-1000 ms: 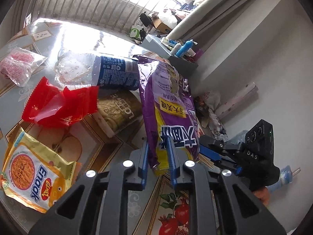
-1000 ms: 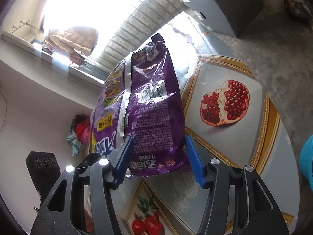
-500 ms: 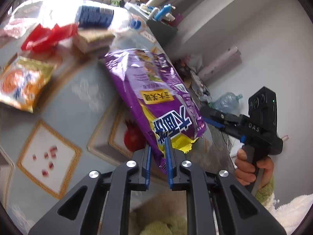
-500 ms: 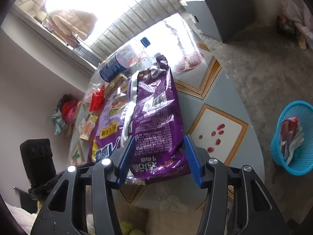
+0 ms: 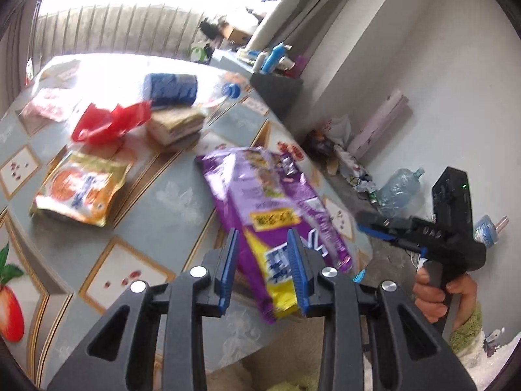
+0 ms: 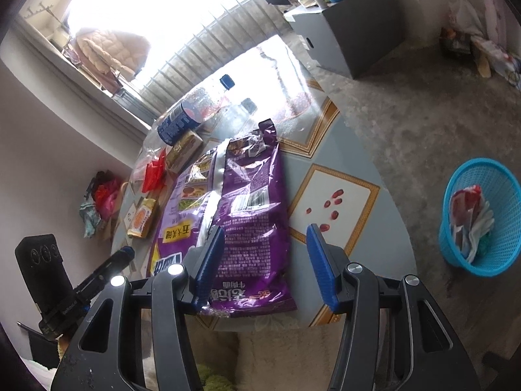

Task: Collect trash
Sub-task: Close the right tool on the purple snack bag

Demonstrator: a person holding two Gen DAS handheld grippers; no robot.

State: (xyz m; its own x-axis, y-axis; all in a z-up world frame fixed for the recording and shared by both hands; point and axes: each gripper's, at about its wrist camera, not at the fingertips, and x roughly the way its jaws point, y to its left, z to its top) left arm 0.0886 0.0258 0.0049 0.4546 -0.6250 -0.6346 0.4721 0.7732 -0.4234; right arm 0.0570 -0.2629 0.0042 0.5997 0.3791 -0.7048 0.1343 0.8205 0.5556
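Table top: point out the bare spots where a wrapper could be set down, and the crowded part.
Free: the table corner with the seed picture, between the purple bag and the edge toward the blue basket; also the near strip below the orange snack packet. Crowded: the far side, where the red wrapper, box and bottle cluster.

A round table with a glossy grey-blue cloth printed with gold-framed fruit panels carries the litter: a large purple plastic snack bag lying flat near its front edge, a yellow-orange snack packet, a crumpled red wrapper, a tan carton and a clear plastic bottle with a blue label and cap. Beside the table, a round blue mesh plastic basket stands on the grey concrete floor.
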